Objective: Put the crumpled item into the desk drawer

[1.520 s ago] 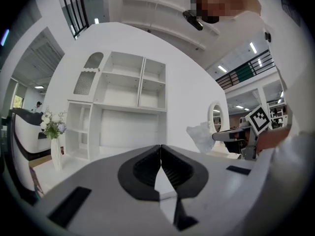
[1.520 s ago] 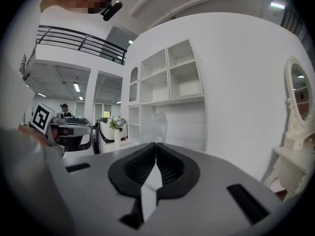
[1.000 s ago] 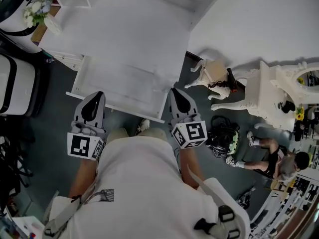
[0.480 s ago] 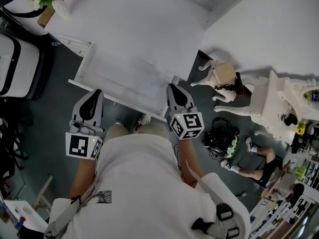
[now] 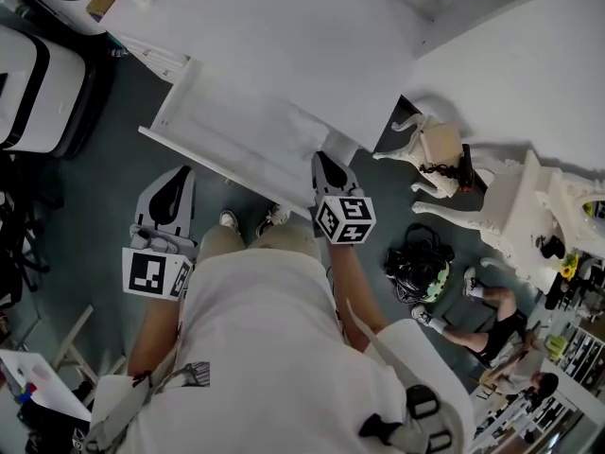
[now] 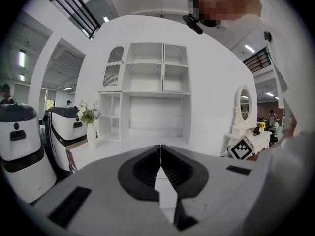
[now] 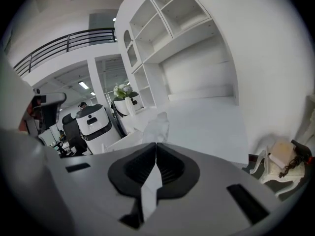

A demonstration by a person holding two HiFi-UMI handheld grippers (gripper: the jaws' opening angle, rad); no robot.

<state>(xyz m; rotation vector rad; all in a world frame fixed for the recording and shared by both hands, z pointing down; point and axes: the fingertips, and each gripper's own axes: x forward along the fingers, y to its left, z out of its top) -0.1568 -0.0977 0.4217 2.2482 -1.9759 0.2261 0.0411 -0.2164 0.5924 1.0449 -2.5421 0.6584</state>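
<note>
Right gripper [image 7: 156,146] has dropped toward the open white desk drawer [image 5: 236,130], jaws clamped on the crumpled whitish translucent item [image 7: 157,124] (left gripper [image 6: 160,149] closed, empty), so I'd carry it past the front rim, well inside, before releasing.

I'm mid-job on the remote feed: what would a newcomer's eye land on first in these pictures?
First, the pale crumpled item sticking up from the tips of the shut right claw, at the right end of the open white desk drawer. Next, the left claw, shut and empty, hanging off the drawer's front over the dark floor.
</note>
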